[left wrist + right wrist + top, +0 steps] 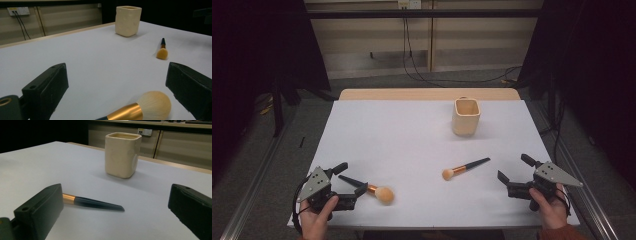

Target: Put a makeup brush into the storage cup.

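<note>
A large makeup brush [379, 193] with a black handle, gold ferrule and tan head lies at the table's near left. My left gripper [351, 180] stands open around its handle without pressing on it. In the left gripper view the brush head [153, 105] rests between the wide jaws of the left gripper [116, 72], nearer the right one. A smaller brush [464, 167] lies at centre right, also visible as the small brush [162, 51] further off. My right gripper [513, 168] is open to the right of its handle [92, 203], apart from it. A cream square cup [466, 116] stands upright at the far right.
The white table [412, 135] has a wooden strip [429, 94] along its far edge. Metal frame rails [249, 200] run along both sides. Cables [412, 65] trail on the floor behind the table. The cup [122, 155] stands ahead of the right gripper [115, 190].
</note>
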